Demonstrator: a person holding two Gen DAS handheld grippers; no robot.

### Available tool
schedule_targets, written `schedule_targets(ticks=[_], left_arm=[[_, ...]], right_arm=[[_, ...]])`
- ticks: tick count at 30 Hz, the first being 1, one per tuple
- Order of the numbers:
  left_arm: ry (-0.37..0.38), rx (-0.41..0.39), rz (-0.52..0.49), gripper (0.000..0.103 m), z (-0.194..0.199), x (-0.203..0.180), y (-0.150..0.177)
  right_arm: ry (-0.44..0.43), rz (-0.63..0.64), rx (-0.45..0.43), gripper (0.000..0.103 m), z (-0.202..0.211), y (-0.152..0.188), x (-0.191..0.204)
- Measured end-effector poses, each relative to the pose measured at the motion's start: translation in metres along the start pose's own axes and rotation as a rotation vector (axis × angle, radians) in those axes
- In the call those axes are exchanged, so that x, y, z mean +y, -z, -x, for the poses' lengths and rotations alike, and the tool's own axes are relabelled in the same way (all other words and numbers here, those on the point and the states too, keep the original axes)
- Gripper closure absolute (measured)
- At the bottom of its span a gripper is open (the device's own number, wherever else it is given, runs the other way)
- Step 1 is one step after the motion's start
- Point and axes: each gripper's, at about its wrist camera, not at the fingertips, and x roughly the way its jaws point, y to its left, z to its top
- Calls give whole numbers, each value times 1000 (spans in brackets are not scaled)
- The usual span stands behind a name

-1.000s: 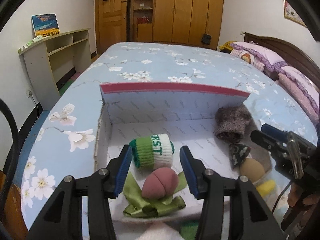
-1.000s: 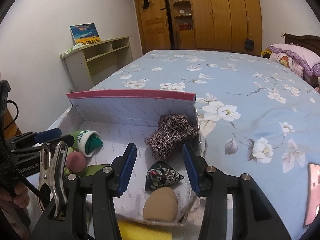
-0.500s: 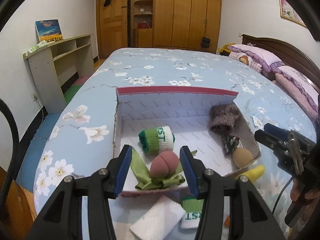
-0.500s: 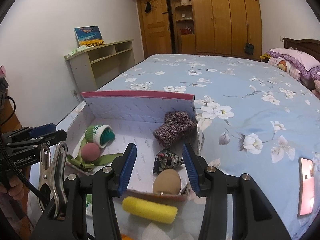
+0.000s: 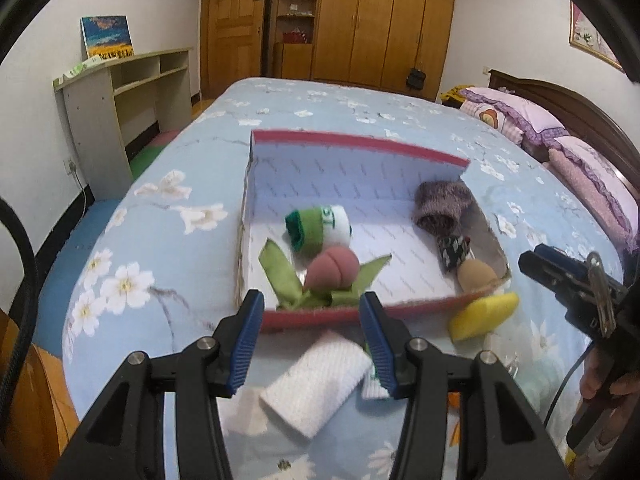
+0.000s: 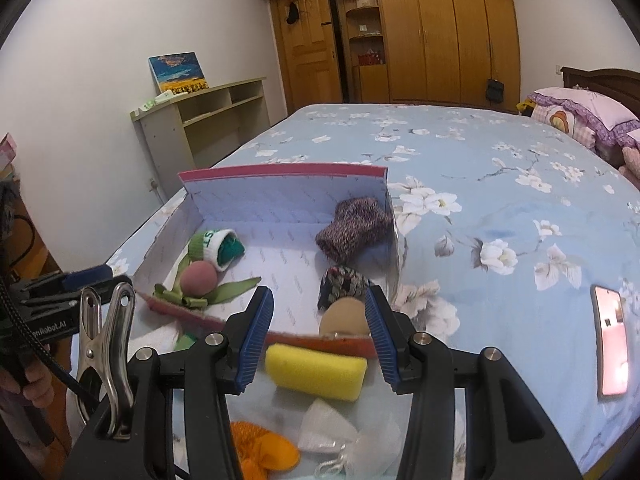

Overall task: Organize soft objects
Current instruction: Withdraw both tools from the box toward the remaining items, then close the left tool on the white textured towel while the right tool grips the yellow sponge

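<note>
Between picks, by the look of it: both grippers held back from the box [image 5: 360, 148], with several soft things sorted inside and more waiting on the bed [image 6: 480, 168] in front of it.

Inside the box: green-and-white rolled sock [image 5: 320, 226] near the left wall, plush peach [image 5: 333, 268] with green leaves just in front of it, brown knitted sock [image 5: 440, 206] in the far right corner, small dark patterned pouch [image 5: 452, 250] and tan round sponge [image 5: 476, 274] along the right side.

Outside, on the bedspread: yellow sponge [image 6: 316, 372] just beside the near wall, white folded cloth [image 5: 320, 384], orange mesh item [image 6: 260, 448] and white gauze bag [image 6: 336, 436] nearer still.

Left gripper [image 5: 312, 344]: jaws about half open, holding nothing, the white cloth lying below and between them. Right gripper [image 6: 318, 340]: jaws likewise about half open and empty, lined up over the yellow sponge but apart from it.

Next move, as a judgement: lower one gripper onto its nearest loose piece, close softly enough not to crush it, lift clear of the low red front rim and set it in the bare middle of the box floor. Worth watching the two grippers' spacing, since they sit near each other.
</note>
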Motion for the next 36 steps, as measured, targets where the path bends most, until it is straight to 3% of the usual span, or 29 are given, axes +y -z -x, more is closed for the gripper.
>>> schedule_targets(ticks=[7,18,22,36], left_arm=[[-9,51,4,51,-10,5,22],[16,117,99,50,-25,23,45],[29,139,116,45,-31,25,50],[-35,129,95,38,-44,9,68]], right_arm=[[-3,-33,34,54,2,20,-1],[21,-74,86,54,-4,47,-8],[30,-87,107,54,-10,56,-13],[20,-92,115,54,-32,63,-19]])
